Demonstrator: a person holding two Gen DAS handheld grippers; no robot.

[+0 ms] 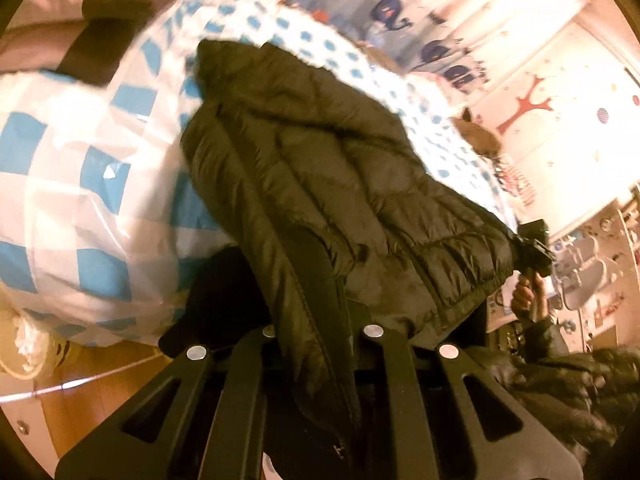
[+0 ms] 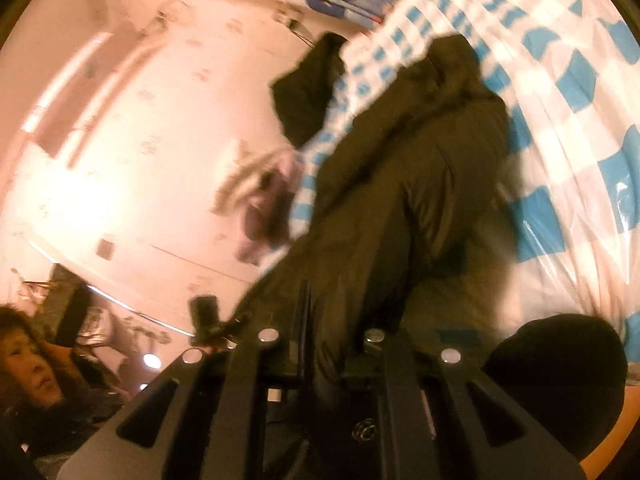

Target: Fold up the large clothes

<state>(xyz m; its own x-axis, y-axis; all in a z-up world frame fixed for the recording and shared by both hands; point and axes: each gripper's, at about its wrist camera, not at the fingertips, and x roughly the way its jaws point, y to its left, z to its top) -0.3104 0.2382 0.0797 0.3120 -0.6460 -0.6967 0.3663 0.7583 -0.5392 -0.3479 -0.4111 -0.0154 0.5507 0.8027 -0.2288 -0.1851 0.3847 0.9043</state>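
A dark olive puffer jacket (image 1: 328, 168) hangs lifted over a bed with a blue-and-white checked cover (image 1: 92, 160). My left gripper (image 1: 320, 320) is shut on the jacket's edge, which runs down between its fingers. In the right wrist view the same jacket (image 2: 420, 184) stretches away from my right gripper (image 2: 324, 332), which is shut on another edge of it. The other gripper (image 1: 534, 248) shows at the jacket's far corner in the left view, and the left one (image 2: 206, 316) in the right view.
The checked bed cover (image 2: 568, 92) lies under clear plastic. A dark garment (image 2: 308, 92) lies on the bed's far side. A person (image 2: 32, 364) is at lower left. Shelves (image 1: 600, 264) stand at right. Wooden floor (image 1: 104, 396) lies below.
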